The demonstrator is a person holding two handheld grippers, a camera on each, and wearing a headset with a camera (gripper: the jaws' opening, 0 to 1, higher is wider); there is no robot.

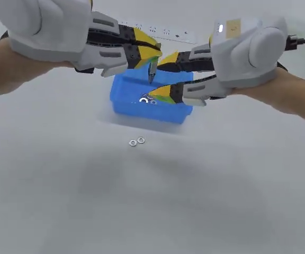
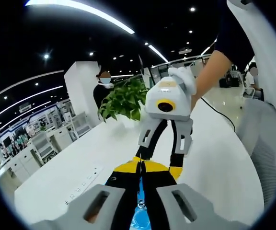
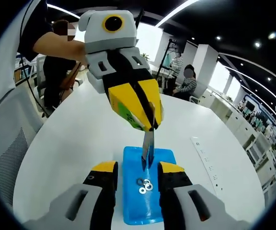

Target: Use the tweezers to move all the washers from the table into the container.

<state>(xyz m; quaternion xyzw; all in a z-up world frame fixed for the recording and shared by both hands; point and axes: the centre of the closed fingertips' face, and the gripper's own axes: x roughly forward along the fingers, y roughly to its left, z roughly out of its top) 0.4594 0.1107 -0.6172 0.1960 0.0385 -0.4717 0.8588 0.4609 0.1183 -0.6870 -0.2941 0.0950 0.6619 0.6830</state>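
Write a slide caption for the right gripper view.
Left gripper holds tweezers over blue container with washers inside.

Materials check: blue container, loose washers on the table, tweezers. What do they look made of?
Container: likely plastic, with a uniform matte blue, moulded look.
Washers: probably metal, seen as small bright silvery rings.
Tweezers: apparently steel, with thin grey blades and a slight sheen.

No text can be read. A tan label on the right tongs is too blurred.
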